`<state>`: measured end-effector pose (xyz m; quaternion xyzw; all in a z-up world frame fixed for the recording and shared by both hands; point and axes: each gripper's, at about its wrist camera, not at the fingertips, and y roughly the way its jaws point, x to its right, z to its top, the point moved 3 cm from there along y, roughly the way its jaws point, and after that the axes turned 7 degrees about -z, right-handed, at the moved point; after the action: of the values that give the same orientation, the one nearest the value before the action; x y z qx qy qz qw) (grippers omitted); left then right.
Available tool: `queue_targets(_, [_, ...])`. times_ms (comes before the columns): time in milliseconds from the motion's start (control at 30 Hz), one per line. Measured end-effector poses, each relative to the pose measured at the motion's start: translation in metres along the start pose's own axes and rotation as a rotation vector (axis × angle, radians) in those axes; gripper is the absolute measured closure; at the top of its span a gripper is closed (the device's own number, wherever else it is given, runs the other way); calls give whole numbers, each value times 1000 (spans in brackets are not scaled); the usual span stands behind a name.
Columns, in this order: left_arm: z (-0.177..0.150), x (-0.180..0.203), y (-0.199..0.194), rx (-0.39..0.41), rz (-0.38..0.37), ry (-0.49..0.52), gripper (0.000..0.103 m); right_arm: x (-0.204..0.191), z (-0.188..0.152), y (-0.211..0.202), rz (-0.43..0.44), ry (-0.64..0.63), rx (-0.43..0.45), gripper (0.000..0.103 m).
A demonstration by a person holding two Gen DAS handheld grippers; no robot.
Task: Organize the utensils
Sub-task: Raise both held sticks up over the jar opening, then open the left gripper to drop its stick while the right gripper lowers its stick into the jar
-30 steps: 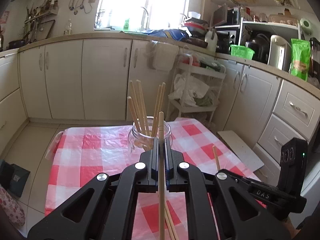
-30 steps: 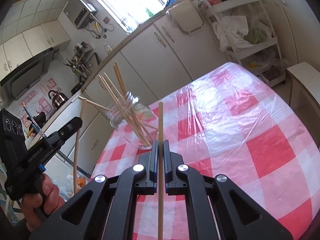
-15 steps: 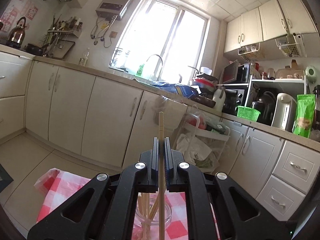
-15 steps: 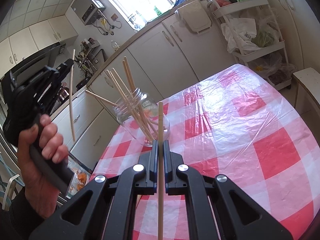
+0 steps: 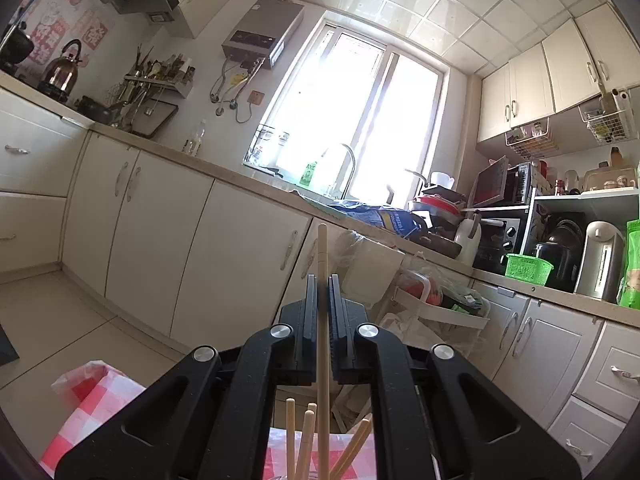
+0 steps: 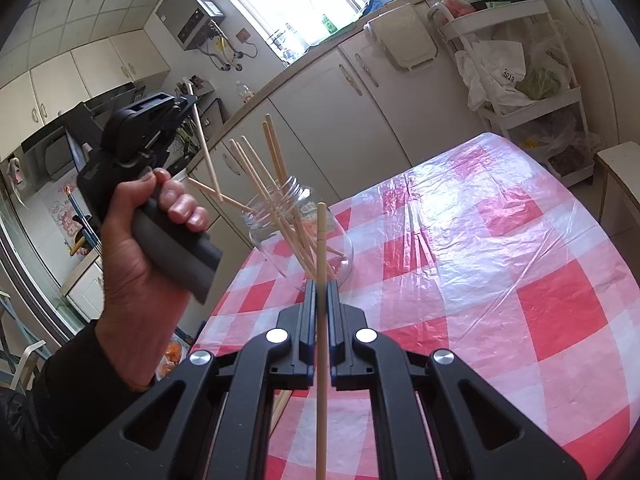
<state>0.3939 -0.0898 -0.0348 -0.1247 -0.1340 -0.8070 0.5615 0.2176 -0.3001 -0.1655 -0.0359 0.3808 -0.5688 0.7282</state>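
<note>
Left tool [image 5: 323, 280] now raised over jar [image 6: 301, 236]; both tools clamp chopsticks.

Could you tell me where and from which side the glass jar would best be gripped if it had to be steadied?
Probably low on the body of the glass jar, coming in from the side, level with the checked tablecloth. The jar stands upright, and the chopsticks inside it fan out above the threaded neck, so a grip from above would knock into them. The smooth round wall may slip.
</note>
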Motion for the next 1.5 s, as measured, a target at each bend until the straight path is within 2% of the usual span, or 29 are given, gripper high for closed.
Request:
queue_targets(433, [-33,13,10,20,31,137,98,3,1,-1,23,26,-2,97])
queue_targets(667, [-52,19,1,-30,18,202,98,4,1,-2,17,33,5,97])
queue_targets(867, [-54,19,-11,-88,28,239,96,6,1,-2,5,44,6,97])
queue_targets(933, [-53,19,-16,-103,33,243,91,7,1,-2,-2,48,5,97])
queue_targets(1000, [-50,19,-21,-115,33,241,79,7,1,-1,-8,51,3,97])
queue_targets(1133, [-34,19,-37,-138,46,209,71,7,2,0,-16,47,1,97])
queue_targets(1233, [-19,16,-57,-181,79,170,59,8,3,0,-17,53,4,97])
queue_targets(1400, [-11,10,-112,-312,155,91,40,10,11,-2,-31,77,13,97])
queue_targets(1500, [-11,6,-142,-412,194,57,31,3,38,-8,-22,96,84,97])
